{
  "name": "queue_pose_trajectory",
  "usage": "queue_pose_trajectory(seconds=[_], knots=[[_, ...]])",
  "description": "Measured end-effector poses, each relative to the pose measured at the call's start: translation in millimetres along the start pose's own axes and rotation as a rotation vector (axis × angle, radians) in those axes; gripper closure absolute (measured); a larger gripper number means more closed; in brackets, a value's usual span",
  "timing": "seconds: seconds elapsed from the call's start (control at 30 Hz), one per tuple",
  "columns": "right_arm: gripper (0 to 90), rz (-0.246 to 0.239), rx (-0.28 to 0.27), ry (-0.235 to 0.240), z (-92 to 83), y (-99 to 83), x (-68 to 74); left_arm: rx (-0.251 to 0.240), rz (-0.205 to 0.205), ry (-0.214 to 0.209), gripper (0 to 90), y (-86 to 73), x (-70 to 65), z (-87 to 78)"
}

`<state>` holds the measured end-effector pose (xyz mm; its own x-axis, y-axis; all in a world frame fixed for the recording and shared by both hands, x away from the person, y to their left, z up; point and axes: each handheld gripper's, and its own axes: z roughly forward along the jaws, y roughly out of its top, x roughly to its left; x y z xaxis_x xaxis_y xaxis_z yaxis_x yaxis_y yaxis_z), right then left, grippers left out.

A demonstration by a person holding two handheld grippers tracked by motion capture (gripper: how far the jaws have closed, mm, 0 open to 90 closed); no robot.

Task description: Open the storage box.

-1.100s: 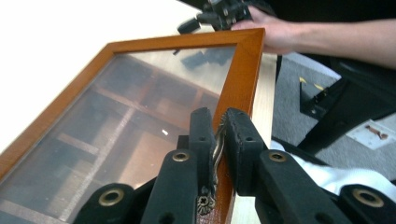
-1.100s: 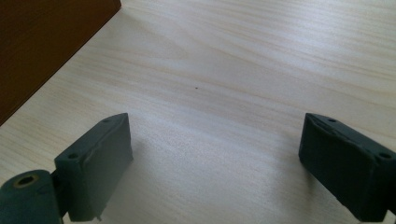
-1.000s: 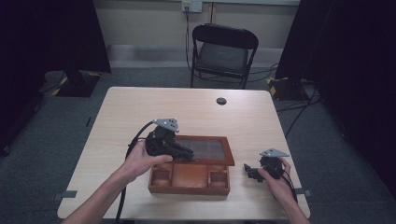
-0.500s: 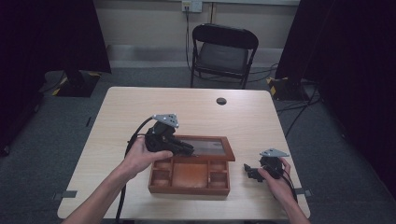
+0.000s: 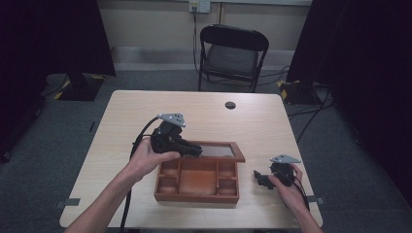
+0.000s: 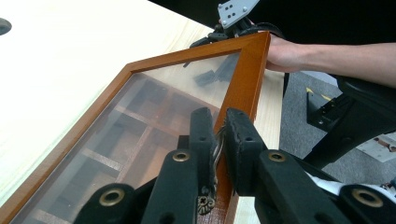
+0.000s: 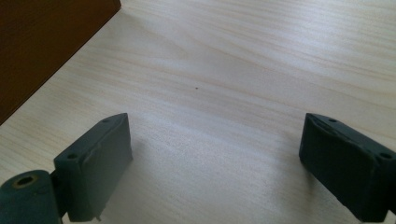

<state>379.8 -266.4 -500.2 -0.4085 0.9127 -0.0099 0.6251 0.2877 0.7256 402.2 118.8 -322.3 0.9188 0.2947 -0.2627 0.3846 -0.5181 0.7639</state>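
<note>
Pinching the near rail of the glass-paned wooden lid (image 6: pixel 236 93), the left gripper (image 6: pixel 219 140) holds it half-raised over the brown compartmented wooden box (image 5: pixel 197 180) near the table's front; a slip would likely slam it. Right gripper (image 7: pixel 215 163) rests wide open, empty, right of the box.

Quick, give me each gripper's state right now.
Left gripper: shut on the front edge of the wooden box's glass lid, which is lifted.
Right gripper: open, holding nothing, low over the table beside the box.
</note>
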Motion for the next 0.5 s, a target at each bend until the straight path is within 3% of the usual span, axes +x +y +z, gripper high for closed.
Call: queue_pose_trajectory(seconds=[0.5], knots=[[8.9,-0.001,-0.001,0.000,0.1,0.0,-0.1,-0.012,-0.001,0.019,82.0,8.5,4.1,-3.9]])
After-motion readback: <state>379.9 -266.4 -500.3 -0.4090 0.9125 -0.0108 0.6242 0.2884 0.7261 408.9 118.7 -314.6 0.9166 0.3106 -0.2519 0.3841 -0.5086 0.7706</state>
